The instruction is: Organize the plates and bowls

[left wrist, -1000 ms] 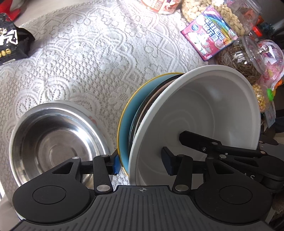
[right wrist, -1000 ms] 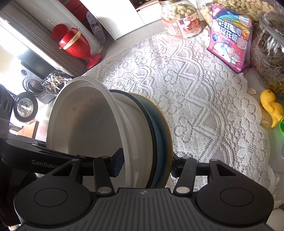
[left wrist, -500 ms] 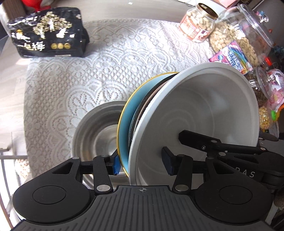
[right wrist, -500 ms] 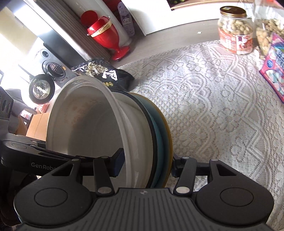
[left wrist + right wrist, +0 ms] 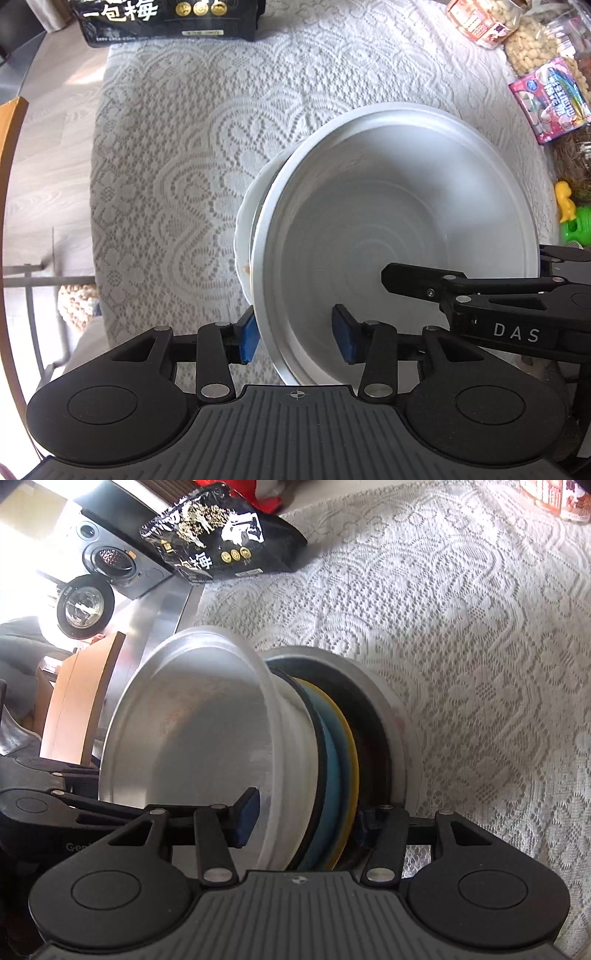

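- Two tongs straddle one stack of dishes from opposite sides over the lace cloth (image 5: 177,155) on the table.
- Left tongs (image 5: 297,338): jaws closing, the white bowl (image 5: 399,221) wall between the blue pads (image 5: 246,339); the left pad sits just outside the rim, the right pad inside the bowl, a gap showing on the inner side, so no firm press is seen.
- Right tongs (image 5: 306,821): jaws at a middling width, clamped across the whole stack; one pad lies inside the white bowl, the other behind the yellow-rimmed plate (image 5: 349,771).
- The stack in the right wrist view, from 9 towards 3 o'clock: white bowl, a dark-rimmed dish, a blue plate (image 5: 330,775), the yellow-rimmed plate, then a steel bowl (image 5: 391,716) on a white plate on the cloth.
- In the left wrist view the white plate (image 5: 245,221) peeks out at 9 o'clock of the white bowl.
- A black snack bag (image 5: 170,18) lies at 12 o'clock on the cloth's edge.
- Jars of nuts (image 5: 532,48) and a pink packet (image 5: 550,99) stand at 2 o'clock; a yellow toy (image 5: 565,201) and a green one (image 5: 578,227) at 3 o'clock.
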`<state>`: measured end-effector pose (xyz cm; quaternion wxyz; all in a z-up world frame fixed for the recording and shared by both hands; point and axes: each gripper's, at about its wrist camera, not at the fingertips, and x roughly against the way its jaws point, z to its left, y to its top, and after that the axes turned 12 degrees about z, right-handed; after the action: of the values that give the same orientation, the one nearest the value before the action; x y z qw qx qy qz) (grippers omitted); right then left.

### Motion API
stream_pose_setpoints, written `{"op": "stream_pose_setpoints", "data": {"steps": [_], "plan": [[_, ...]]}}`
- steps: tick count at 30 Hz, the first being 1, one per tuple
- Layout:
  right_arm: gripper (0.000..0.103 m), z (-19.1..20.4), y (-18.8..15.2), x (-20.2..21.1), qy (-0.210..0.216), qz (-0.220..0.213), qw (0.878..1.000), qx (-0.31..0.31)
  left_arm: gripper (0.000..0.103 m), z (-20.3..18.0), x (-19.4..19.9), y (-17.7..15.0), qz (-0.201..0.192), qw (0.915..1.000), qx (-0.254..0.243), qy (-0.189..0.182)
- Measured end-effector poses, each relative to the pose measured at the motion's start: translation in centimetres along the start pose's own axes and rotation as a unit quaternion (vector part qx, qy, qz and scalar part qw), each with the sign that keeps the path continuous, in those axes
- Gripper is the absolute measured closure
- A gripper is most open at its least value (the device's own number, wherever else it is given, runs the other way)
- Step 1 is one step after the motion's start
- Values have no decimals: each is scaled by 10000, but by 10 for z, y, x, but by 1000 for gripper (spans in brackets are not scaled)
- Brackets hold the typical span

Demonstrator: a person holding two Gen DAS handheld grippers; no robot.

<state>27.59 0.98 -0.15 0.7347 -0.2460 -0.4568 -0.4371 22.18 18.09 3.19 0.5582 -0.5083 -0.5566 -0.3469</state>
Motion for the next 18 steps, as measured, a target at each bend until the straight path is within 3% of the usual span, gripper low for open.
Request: {"op": "stream_pose_setpoints", "data": {"steps": [8,18], "plan": [[51,6,1,0,-215,-90,9996,146,65,0,-1,0,-81,9995,-149,251],[51,7,-7,8,-343,-113,9992,161,72,0,8,-5,-164,9996,-111,178]]}}
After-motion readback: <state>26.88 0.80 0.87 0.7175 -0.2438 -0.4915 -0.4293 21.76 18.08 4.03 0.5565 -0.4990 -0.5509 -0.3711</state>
